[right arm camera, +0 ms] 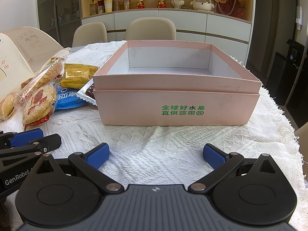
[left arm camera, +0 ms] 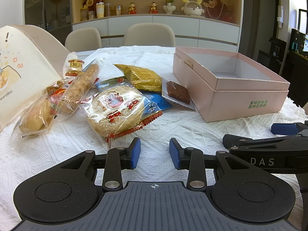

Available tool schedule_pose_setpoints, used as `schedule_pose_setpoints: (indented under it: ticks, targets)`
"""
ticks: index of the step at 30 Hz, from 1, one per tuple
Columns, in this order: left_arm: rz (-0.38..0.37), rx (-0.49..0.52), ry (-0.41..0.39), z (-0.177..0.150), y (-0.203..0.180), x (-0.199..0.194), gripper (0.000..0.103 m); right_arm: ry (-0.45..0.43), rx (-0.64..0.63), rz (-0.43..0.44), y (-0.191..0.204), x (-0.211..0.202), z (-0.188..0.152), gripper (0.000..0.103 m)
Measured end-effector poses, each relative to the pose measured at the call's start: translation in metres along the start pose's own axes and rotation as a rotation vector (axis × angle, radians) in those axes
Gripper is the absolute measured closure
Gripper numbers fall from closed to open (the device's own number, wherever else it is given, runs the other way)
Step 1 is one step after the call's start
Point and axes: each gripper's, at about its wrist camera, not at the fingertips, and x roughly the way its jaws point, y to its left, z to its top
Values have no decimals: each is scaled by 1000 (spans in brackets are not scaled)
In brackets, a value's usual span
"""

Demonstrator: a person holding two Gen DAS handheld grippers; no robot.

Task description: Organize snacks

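Over the white knitted tablecloth (left arm camera: 57, 154), the left gripper (left arm camera: 155, 153) hangs low and level, its blue pads parted with nothing between them, pointed at the near edge of the snack pile. Just to its right sits the right gripper (right arm camera: 156, 155), also low over the cloth, its fingers spread much wider and likewise holding nothing; it faces the front wall of the pink box (right arm camera: 173, 105), which stands nested in its own lid with green print on the front. Each camera catches the other tool at its edge: the right gripper's arm crosses the lower right of the left wrist view, and the left gripper's blue pad shows at the lower left of the right wrist view. From the left wrist, the pile is laid out in full: a round rice cracker pack (left arm camera: 117, 109) nearest, a long biscuit pack (left arm camera: 80, 88) and a bun-like packet (left arm camera: 36, 117) to the left, a gold packet (left arm camera: 142, 77) behind, a blue packet (left arm camera: 156, 104) beneath, and a brown bar in clear wrap (left arm camera: 178, 92) just beside the box. A cream paper bag (left arm camera: 25, 61) stands at the far left. Only the right wrist view looks squarely into the box, showing its grey-white interior with no snack inside.
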Motion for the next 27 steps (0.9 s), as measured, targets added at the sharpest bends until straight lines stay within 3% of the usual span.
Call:
schedule_pose_setpoints:
  ticks: [27]
  targets:
    - [2,1,-1,0,3,-2,65,0,1,1,0,1,0,0]
